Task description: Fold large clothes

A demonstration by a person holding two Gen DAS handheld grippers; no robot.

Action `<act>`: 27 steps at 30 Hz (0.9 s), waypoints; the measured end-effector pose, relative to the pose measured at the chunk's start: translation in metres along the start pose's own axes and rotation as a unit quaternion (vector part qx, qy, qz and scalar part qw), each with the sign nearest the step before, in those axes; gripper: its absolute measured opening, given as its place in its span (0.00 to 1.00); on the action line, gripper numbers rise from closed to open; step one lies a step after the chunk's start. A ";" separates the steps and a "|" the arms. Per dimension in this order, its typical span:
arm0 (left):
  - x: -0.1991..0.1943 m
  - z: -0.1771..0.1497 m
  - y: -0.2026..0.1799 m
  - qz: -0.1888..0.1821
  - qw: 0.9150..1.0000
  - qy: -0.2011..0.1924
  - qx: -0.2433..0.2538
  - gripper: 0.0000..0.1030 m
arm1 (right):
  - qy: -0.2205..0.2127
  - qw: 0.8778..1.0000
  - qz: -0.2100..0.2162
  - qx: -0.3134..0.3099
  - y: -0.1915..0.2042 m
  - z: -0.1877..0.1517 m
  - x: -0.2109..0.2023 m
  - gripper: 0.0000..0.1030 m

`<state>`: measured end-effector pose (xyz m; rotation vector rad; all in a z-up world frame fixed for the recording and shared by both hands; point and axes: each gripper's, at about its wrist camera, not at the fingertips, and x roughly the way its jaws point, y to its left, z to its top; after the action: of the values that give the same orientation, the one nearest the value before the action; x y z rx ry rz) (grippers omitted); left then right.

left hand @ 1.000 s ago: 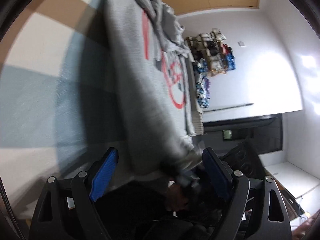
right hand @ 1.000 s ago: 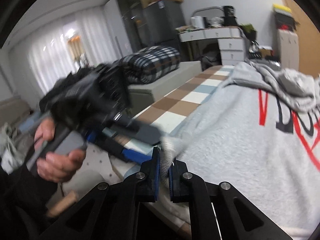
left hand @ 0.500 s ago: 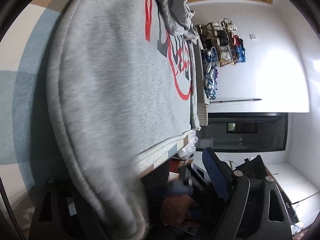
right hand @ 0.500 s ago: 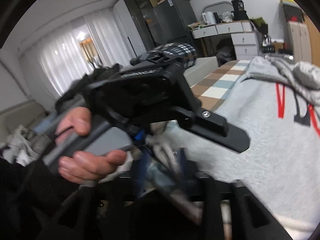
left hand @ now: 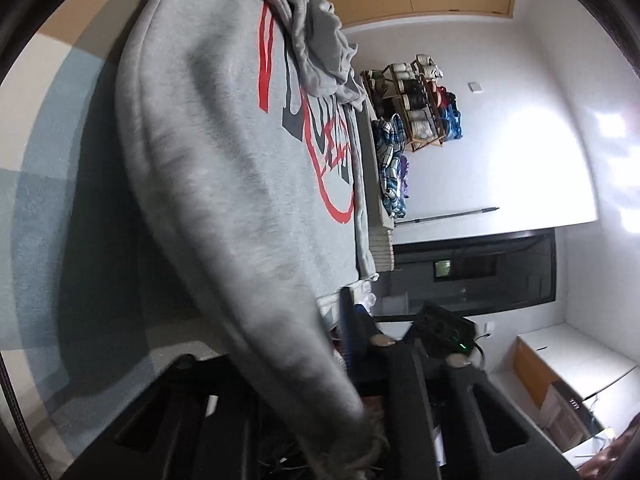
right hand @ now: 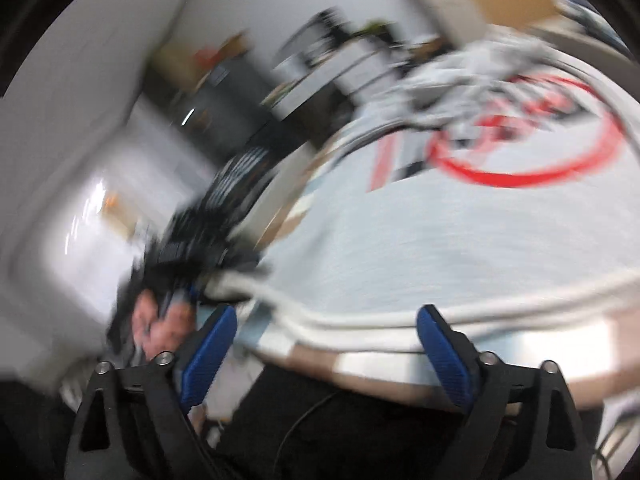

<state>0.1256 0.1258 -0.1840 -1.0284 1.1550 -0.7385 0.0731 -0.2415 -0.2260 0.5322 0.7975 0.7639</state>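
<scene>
Both tongs | left tongs (left hand: 352, 432) clamp hoodie (left hand: 240, 184) sleeve | right tongs (right hand: 324, 344) wide, hem beyond

- My left gripper (left hand: 352, 420) has the grey hoodie's sleeve (left hand: 256, 264) draped over it, blocking the way straight ahead.
- Left of that sleeve, the checked bed cover (left hand: 48, 208) lies bare and passable.
- My right gripper (right hand: 326, 344) stands spread; only the hoodie's hem (right hand: 360, 320) lies ahead of it.
- At its left a hand (right hand: 160, 320) crowds in, seemingly with dark gear; blur hides detail.
</scene>
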 end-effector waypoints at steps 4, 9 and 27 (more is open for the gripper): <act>0.002 0.004 -0.007 -0.028 1.000 -0.005 -0.008 0.03 | -0.028 0.992 0.041 0.120 -0.041 0.001 -0.028 0.96; -0.001 0.014 -0.037 -0.060 0.998 -0.018 0.015 0.03 | 0.041 0.963 0.195 0.183 -0.025 -0.005 0.013 1.00; -0.018 0.017 -0.047 -0.133 0.988 -0.059 0.044 0.03 | -0.047 0.928 0.185 0.320 -0.032 0.014 0.080 1.00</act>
<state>0.1386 0.1281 -0.1331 -1.1480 0.8856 -0.9183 0.1340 -0.2011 -0.2742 1.3272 0.8639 0.8059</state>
